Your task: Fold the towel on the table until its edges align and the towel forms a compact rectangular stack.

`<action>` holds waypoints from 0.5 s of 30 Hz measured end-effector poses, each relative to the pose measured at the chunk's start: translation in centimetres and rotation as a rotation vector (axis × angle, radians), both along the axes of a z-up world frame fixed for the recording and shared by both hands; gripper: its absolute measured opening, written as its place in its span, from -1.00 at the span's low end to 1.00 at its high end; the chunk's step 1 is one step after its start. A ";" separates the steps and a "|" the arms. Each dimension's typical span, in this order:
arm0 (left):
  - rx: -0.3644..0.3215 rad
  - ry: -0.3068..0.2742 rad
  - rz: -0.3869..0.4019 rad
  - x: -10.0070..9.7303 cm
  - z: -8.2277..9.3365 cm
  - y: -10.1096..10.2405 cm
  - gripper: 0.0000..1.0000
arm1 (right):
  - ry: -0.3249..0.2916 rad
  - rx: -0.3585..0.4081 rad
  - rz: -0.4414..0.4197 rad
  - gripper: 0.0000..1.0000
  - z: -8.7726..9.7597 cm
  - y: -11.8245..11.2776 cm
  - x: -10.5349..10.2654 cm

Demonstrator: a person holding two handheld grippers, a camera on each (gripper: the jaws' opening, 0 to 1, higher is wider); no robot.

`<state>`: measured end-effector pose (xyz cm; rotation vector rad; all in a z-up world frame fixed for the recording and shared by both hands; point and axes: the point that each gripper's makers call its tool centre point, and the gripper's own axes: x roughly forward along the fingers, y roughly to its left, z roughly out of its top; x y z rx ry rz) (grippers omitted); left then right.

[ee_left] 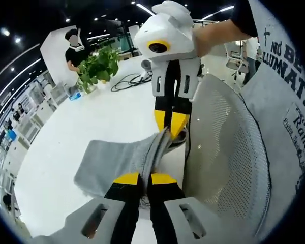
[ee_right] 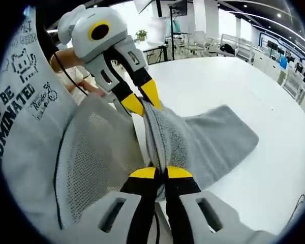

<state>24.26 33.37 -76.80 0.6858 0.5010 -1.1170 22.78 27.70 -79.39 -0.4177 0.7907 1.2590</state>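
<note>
A grey towel (ee_left: 112,162) lies partly on the white table (ee_left: 91,117), its near edge lifted and stretched between both grippers. My left gripper (ee_left: 145,179) is shut on one corner of that edge at the bottom of the left gripper view. The right gripper (ee_left: 171,133) hangs opposite it, pinching the other end. In the right gripper view my right gripper (ee_right: 161,173) is shut on the towel (ee_right: 213,140), and the left gripper (ee_right: 145,104) clamps the far end of the bunched edge. The rest of the towel drapes flat onto the table (ee_right: 234,96).
A grey mesh chair back (ee_left: 229,152) stands at the table's near edge, right beside the grippers, also visible as the chair back (ee_right: 91,157). The person's printed shirt (ee_left: 287,76) is close behind it. A potted plant (ee_left: 97,66) and black cables (ee_left: 129,81) sit far across the table.
</note>
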 end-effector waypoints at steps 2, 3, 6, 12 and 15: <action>-0.002 -0.004 -0.007 -0.3 0.4 0.0 -0.90 | 0.009 0.000 0.018 -0.95 0.5 0.0 -0.3; -0.001 -0.006 -0.010 -0.5 0.6 0.0 -0.90 | 0.015 -0.001 0.030 -0.95 0.8 0.0 -0.5; -0.006 -0.009 -0.014 -0.8 1.1 0.1 -0.90 | 0.030 0.002 0.048 -0.95 1.6 0.1 -1.1; -0.032 0.018 -0.015 -1.4 1.7 0.4 -0.90 | 0.085 -0.007 0.086 -0.95 2.9 0.6 -2.4; -0.040 0.030 -0.014 -1.6 2.2 0.7 -0.90 | 0.101 0.004 0.100 -0.95 3.5 0.8 -2.8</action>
